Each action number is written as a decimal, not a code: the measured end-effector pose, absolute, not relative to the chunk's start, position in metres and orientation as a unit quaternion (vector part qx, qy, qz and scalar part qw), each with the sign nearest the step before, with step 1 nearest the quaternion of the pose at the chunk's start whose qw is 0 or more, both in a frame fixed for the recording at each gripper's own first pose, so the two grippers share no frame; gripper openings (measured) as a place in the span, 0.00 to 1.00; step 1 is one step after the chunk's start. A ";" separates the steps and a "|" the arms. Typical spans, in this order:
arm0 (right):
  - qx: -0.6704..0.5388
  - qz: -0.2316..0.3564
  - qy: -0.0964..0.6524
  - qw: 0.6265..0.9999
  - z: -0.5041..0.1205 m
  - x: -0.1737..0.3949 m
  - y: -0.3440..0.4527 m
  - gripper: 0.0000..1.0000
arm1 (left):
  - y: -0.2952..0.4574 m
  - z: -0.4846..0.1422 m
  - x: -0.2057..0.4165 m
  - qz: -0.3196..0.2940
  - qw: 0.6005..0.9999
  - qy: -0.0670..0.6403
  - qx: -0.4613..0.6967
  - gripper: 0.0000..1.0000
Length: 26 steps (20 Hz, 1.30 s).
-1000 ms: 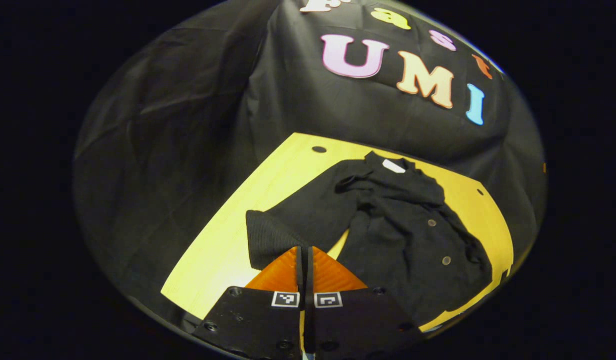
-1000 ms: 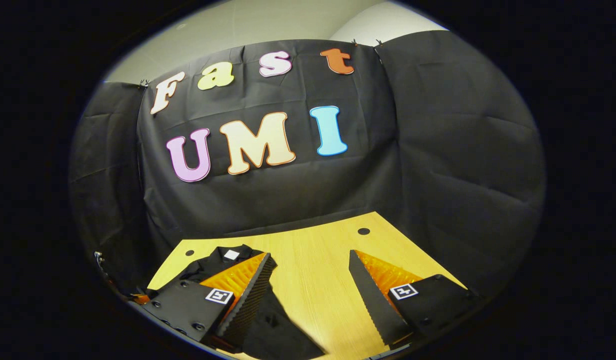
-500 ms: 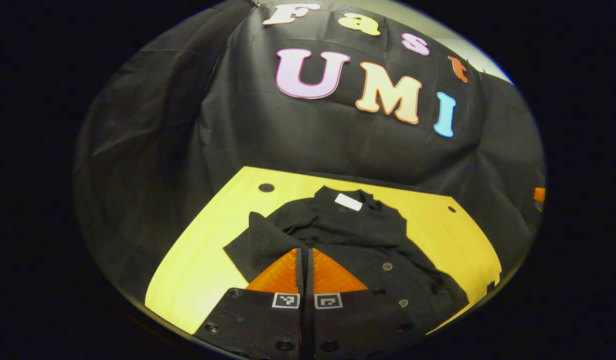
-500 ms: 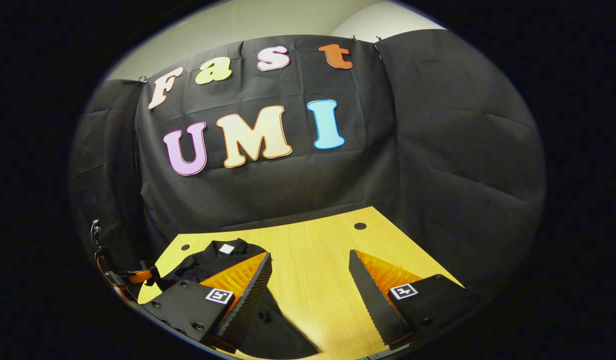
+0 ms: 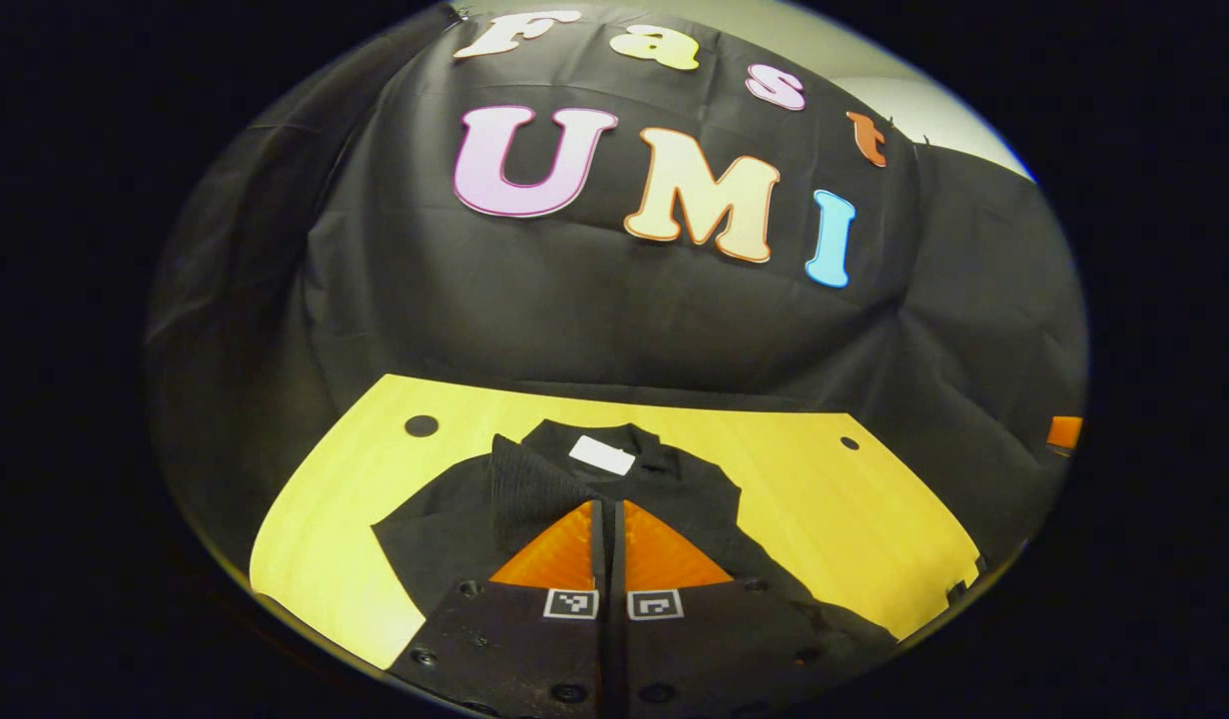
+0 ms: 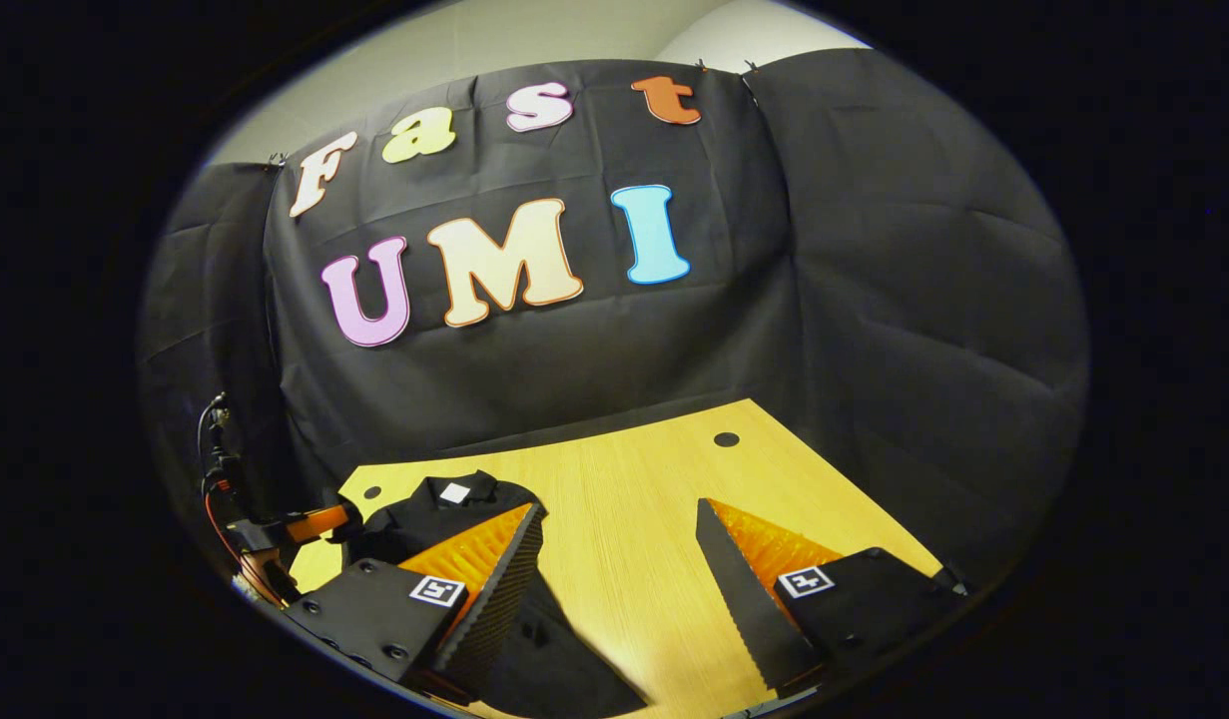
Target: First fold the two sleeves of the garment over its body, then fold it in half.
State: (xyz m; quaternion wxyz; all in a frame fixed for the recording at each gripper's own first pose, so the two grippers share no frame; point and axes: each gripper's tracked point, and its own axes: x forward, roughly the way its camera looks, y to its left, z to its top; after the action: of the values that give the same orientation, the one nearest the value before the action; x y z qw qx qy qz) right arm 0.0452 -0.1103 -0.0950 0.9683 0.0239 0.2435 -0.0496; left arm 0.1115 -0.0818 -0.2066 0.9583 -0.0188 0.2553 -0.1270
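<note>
A black buttoned cardigan (image 5: 674,499) with a white neck label (image 5: 602,454) lies on the yellow wooden table (image 5: 834,519). My left gripper (image 5: 609,504) is shut on the ribbed cuff of a sleeve (image 5: 522,484), which it holds over the garment's body just short of the collar. In the right gripper view the cardigan (image 6: 429,514) lies at the lower left, partly hidden behind one finger. My right gripper (image 6: 620,507) stands open above bare table beside the garment, nothing between its fingers. The left gripper (image 6: 319,521) shows at the far left of that view.
The table has small round holes near its back corners (image 5: 421,425) (image 5: 850,442) (image 6: 726,439). Black cloth walls close the booth behind and at both sides. Bare tabletop (image 6: 634,499) stretches to the right of the garment.
My left gripper has carried the sleeve cuff from the garment's side in over its body, up toward the collar. The right gripper has stayed open and almost still.
</note>
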 end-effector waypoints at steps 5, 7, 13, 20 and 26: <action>0.025 -0.046 0.250 0.967 -0.100 0.049 -0.108 0.98 | -0.126 -0.208 0.135 -0.161 0.957 0.239 -0.024 0.00; 0.024 -0.047 0.256 0.965 -0.105 0.048 -0.109 0.98 | -0.140 -0.209 0.143 -0.173 0.957 0.233 -0.020 0.00; 0.028 -0.053 0.266 0.962 -0.112 0.045 -0.119 0.98 | -0.185 -0.212 0.161 -0.203 0.953 0.226 -0.019 0.00; 0.035 -0.061 0.270 0.960 -0.117 0.045 -0.131 0.98 | -0.233 -0.224 0.171 -0.237 0.944 0.229 -0.011 0.00; 0.038 -0.058 0.263 0.962 -0.119 0.053 -0.132 0.98 | -0.261 -0.254 0.173 -0.246 0.935 0.253 -0.018 0.00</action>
State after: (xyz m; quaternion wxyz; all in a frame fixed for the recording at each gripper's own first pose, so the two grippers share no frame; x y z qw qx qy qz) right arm 0.0525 -0.1324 -0.1186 0.9622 0.0384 0.2631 -0.0583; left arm 0.1728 -0.2609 -0.2535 0.9355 -0.0176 0.2529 -0.2461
